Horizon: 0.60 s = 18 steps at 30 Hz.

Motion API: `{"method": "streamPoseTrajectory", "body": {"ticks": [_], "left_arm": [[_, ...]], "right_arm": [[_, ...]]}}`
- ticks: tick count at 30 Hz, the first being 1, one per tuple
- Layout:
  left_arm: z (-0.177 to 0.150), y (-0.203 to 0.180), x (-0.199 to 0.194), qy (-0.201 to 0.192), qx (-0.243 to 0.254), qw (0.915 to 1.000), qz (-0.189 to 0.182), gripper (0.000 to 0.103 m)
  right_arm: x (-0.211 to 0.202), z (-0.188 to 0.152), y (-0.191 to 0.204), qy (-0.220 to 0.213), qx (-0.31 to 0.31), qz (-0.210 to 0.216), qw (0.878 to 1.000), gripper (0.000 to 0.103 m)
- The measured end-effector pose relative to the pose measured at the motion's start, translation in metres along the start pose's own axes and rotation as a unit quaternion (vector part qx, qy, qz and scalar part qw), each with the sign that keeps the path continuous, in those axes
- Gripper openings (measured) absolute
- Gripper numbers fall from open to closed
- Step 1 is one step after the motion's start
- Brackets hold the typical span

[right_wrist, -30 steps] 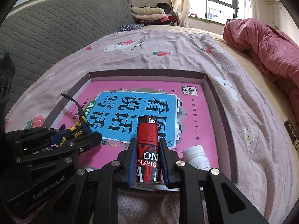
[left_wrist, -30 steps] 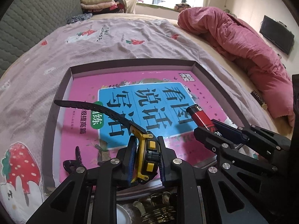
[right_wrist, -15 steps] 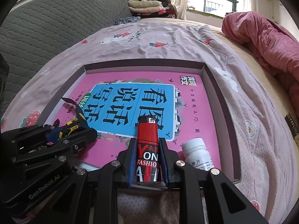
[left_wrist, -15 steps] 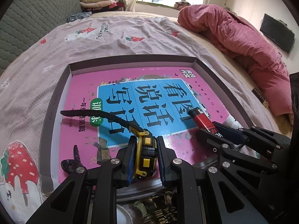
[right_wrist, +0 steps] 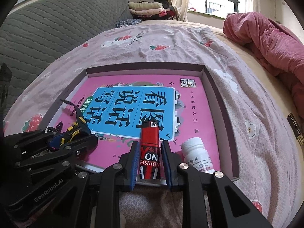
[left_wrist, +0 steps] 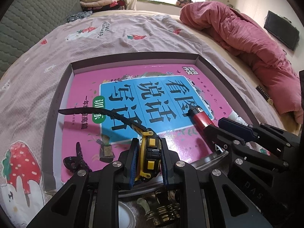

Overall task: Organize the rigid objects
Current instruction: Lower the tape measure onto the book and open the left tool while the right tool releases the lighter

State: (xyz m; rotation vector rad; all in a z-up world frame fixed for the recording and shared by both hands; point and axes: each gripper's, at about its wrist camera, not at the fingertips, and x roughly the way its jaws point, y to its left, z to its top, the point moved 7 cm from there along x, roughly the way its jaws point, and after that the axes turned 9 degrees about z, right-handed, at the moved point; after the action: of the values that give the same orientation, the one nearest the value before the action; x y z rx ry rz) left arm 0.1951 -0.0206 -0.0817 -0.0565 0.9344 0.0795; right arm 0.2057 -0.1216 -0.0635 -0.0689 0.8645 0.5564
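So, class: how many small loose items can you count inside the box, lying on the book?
2: a white bottle at the near right, a black hair clip at the near left. Each claw holds another item above; more may be hidden.

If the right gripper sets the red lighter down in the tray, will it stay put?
Probably. The red plastic lighter looks flat-sided, so it should lie without rolling on the pink book cover. Stood upright, its narrow base would likely tip. Its glossy body may slide slightly if pushed.

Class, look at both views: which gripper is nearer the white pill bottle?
Right. The right gripper, holding the red lighter, sits just beside the white pill bottle; the left gripper is far across the tray.
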Motion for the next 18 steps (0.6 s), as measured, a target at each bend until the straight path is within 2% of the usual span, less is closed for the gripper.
{"method": "streamPoseTrajectory", "body": {"ticks": [12,15,18], "left_arm": [[-0.002,0.000,-0.005,-0.003,0.003,1.0000,-0.003,0.021],[-0.003,0.000,-0.006,-0.003,0.003,1.0000,-0.001,0.023],[-0.003,0.001,-0.008,-0.003,-0.001,1.0000,-0.002,0.029]], "right_arm": [[-0.012,-0.003,-0.003,-0.013,0.004,-0.013,1.000,0.024],[-0.015,-0.003,-0.004,-0.017,0.003,-0.019,1.000,0.024],[-0.017,-0.003,-0.006,-0.016,0.008,-0.021,1.000,0.024]]}}
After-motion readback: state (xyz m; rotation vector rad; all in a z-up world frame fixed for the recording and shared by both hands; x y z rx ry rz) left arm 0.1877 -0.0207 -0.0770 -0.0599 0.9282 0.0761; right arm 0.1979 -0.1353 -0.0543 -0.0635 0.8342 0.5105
